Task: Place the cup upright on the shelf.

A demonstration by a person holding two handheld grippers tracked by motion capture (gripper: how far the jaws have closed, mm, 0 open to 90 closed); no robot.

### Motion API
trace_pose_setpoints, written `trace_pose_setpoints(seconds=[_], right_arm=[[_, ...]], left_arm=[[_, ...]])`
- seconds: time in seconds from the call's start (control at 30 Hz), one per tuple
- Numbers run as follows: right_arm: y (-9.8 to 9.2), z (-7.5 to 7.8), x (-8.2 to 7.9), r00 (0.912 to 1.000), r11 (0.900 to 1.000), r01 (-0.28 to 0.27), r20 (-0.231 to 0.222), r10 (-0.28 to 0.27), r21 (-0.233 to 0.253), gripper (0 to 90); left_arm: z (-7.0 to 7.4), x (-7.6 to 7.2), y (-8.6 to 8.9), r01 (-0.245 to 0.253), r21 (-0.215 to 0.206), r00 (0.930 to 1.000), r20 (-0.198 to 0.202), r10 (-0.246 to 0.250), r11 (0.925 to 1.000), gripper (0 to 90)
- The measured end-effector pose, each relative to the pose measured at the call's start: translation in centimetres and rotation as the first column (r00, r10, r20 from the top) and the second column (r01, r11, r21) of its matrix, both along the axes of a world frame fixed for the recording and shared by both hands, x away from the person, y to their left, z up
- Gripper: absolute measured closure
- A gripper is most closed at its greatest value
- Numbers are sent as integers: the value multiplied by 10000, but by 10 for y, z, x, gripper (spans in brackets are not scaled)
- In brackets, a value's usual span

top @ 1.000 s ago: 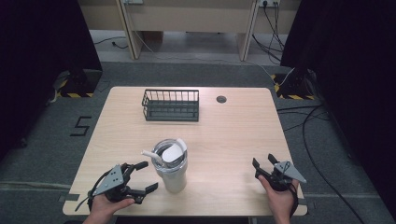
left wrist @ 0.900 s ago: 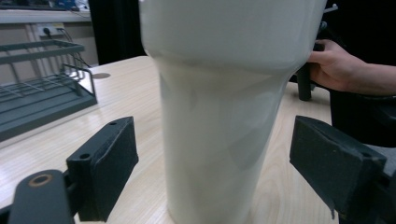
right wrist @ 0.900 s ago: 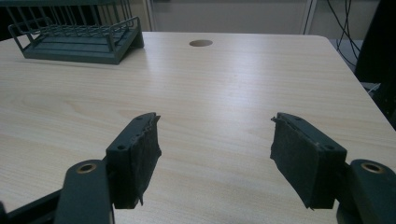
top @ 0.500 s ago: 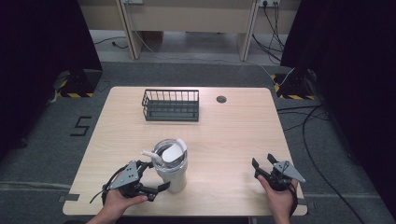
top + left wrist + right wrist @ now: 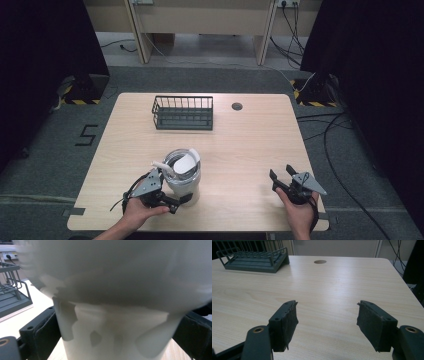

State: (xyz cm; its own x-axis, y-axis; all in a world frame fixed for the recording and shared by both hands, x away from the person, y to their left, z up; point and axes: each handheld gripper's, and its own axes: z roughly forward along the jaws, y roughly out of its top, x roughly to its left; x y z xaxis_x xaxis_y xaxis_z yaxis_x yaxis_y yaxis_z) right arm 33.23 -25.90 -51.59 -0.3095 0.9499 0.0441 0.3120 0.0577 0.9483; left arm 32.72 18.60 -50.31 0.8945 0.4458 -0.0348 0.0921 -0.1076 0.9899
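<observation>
From the high view, your left gripper (image 5: 172,197) brackets the white cup (image 5: 183,176) at the near table edge, while your right gripper (image 5: 283,182) waits well apart. In the left gripper view the jaws flank the cup (image 5: 120,322), spread, no squeeze yet. In the right gripper view the jaws gape, empty; grasp and lift remain

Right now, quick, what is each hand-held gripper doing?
Left hand-held gripper: jaws around the white cup; grip cannot be told.
Right hand-held gripper: open, empty.
</observation>
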Motion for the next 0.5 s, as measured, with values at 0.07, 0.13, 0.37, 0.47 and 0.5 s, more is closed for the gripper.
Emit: trace_pose_setpoints(seconds=[0.07,0.13,0.37,0.47,0.5], right_arm=[[0,0,0,10000,10000,-5,-6,5,-7,322],[0,0,0,10000,10000,-2,-19,2,-19,322],[1,0,0,10000,10000,11,-39,-11,-70,324],[0,0,0,10000,10000,20,-36,-20,-43,324],[0,0,0,10000,10000,42,-42,-42,-25,324]], left_arm=[[-2,1,-2,32,-48,10000,-66,-32,10000,37],[-2,2,-2,30,-23,10000,-51,-30,10000,36],[-4,4,-2,65,-45,9998,-180,-66,10000,69],[-4,4,-3,69,31,9999,-97,-68,10000,79],[-4,4,-2,85,49,10000,-25,-85,10000,83]])
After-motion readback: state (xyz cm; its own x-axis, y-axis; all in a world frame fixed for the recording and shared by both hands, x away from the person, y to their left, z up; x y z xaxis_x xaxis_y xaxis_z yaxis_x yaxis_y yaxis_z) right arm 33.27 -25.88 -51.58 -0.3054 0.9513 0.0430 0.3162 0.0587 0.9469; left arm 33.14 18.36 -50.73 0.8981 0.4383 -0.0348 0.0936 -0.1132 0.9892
